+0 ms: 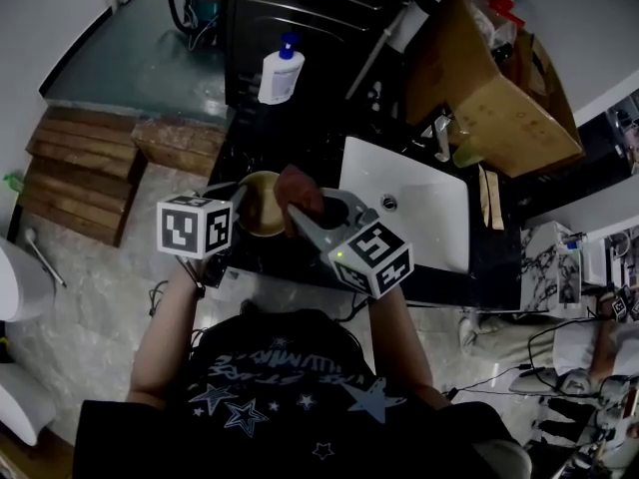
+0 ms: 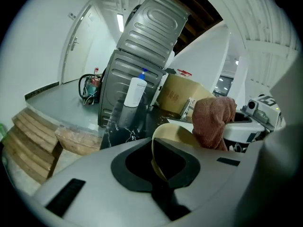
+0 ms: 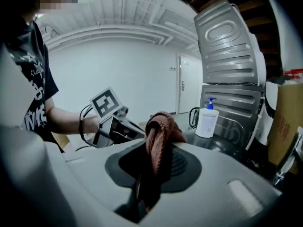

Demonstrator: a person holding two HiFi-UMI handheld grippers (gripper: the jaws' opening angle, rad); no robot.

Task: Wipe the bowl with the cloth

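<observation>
The left gripper (image 2: pixel 157 168) has its two grey fingers drawn almost together on the thin wall of the pale yellow round bowl (image 2: pixel 179 135). They pinch the rim, so the bowl stands out just beyond the fingertips with its hollow opening to their right, over the black marbled counter (image 2: pixel 124 132). Whether its base rests on that counter cannot be told. The right gripper (image 3: pixel 150 170) is clamped on a rust-red terry cloth (image 3: pixel 159 138), which bunches in a loop above its fingertips while a tail hangs down between them. From the left fingers, the cloth sits beyond and to the right, against the bowl's far edge. In the head view it lies at the rim rather than deep inside. The work appears to be at the start of the wiping itself: bowl steadied, cloth brought up. The next move likely calls for pressing the bunched cloth into the hollow and sweeping it round the inner wall. The pressure should be gentle, since a pinch on so thin a rim could let the bowl pivot.
</observation>
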